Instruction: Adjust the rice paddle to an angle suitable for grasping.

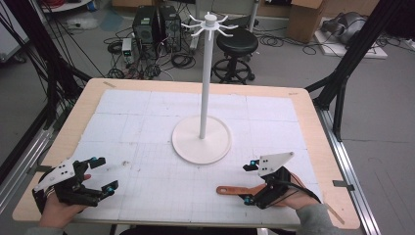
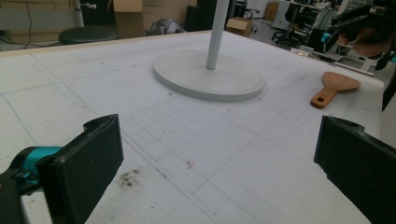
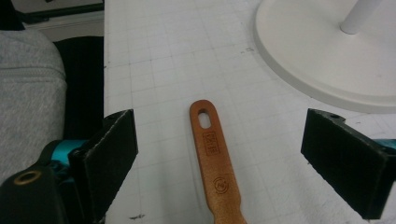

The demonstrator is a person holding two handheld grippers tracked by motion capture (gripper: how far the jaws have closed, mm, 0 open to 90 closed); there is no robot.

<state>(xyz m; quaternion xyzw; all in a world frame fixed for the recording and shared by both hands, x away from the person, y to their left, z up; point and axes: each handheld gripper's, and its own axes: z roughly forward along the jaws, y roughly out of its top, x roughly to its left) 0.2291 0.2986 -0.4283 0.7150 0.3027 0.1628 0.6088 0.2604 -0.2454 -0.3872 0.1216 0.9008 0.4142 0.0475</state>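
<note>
In the high view the spatula (image 1: 240, 190) lies flat on the mat (image 1: 147, 122), under the right gripper (image 1: 249, 182), whose jaws stand apart; the left gripper (image 1: 103, 174) is also open. In the left gripper view the spatula (image 2: 332, 87) lies far right of the stand (image 2: 208, 74). In the right gripper view its handle (image 3: 212, 154) lies between the spread fingers (image 3: 112, 149), touching neither.

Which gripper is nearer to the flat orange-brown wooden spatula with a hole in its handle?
Right. The right gripper hangs just above the flat orange-brown wooden spatula, jaws open either side of its handle. The left gripper rests open at the table's opposite near corner.
</note>
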